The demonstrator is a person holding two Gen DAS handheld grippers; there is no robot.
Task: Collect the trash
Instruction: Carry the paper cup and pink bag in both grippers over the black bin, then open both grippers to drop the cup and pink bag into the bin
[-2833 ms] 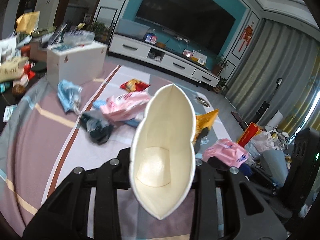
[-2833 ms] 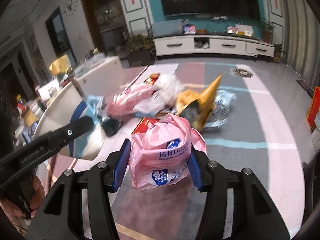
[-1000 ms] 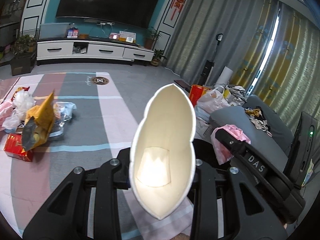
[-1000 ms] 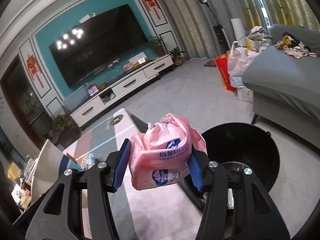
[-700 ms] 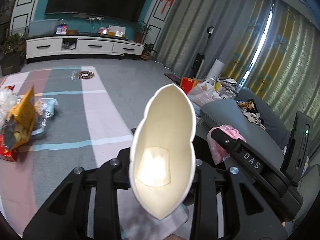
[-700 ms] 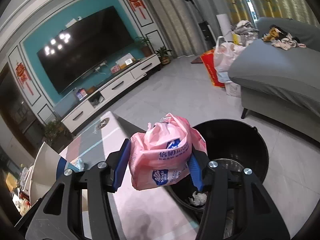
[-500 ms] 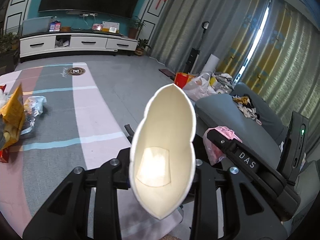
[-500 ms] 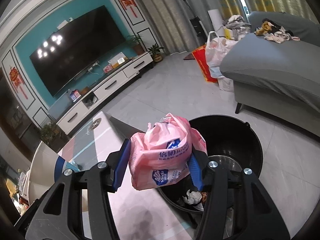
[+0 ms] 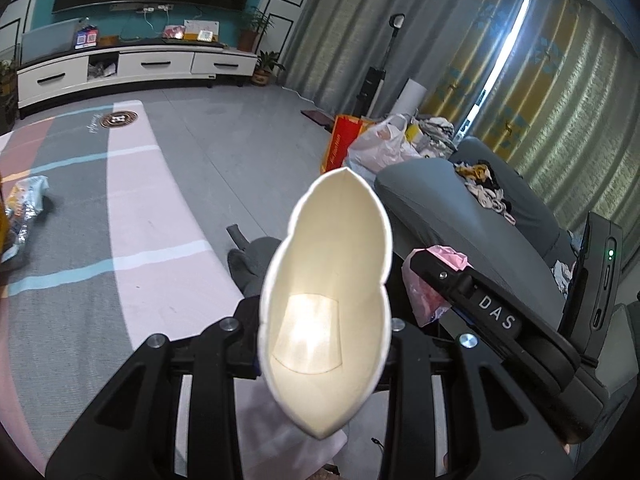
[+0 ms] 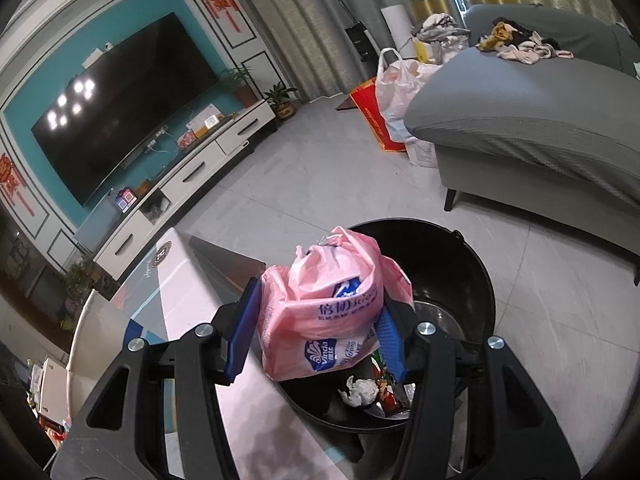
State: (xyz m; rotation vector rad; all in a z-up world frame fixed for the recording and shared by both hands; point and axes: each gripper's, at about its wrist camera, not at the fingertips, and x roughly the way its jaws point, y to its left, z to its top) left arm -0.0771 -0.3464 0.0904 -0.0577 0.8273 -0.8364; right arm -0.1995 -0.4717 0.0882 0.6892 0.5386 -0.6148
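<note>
Trash is clamped in both of your tools: your right hand-held gripper (image 10: 320, 328) has its blue pads pressed into the sides of a pink plastic bag (image 10: 332, 308) printed with blue lettering, and your left hand-held gripper (image 9: 324, 344) is closed on a squashed white paper cup (image 9: 326, 312), its open mouth facing the camera. In the right wrist view the bag now hangs over the near rim of the black bin (image 10: 452, 280), which holds a crumpled white tissue (image 10: 358, 390) and some red wrappers (image 10: 386, 390). Half a second ago the bin sat a little further behind the bag; nearly three seconds ago you were over the striped rug (image 9: 152, 216) with the litter pile ahead and no bin in sight. The bag's shape between the pads has not changed across the frames, and neither has the cup's. From the left wrist view your right tool shows at the right, with the pink bag (image 9: 428, 292) at its tip, and the view has swung further toward the grey sofa (image 9: 460, 204) and the curtains (image 9: 560, 92). The yellow and silver wrappers (image 9: 24, 208) on the rug have slid almost to the left edge. The TV cabinet (image 9: 132, 68) stands well back against the teal wall.
</note>
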